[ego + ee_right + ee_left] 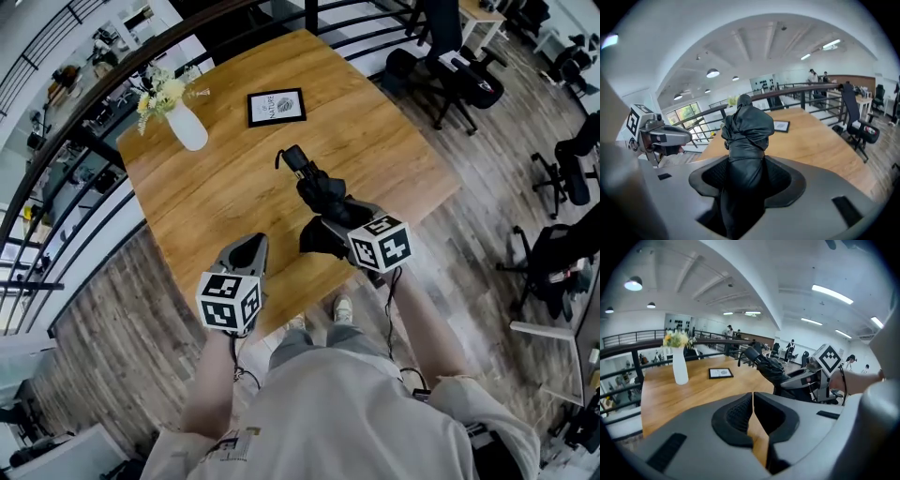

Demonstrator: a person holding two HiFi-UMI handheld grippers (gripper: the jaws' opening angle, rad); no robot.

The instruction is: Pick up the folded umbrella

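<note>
Table (225,192); umbrella (322,190) seemingly aloft, right gripper (330,232)

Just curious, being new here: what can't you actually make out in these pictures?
- Framed picture: print too small, head view.
- Umbrella: lower end hidden inside the right tool, right gripper view.
- Table: near edge partly hidden behind the left tool, head view.

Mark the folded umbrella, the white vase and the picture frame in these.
folded umbrella (323,192), head view, on the bunched black fabric mid-length.
white vase (188,127), head view, on its body below the flowers.
picture frame (277,106), head view, on the middle of the print.
</note>
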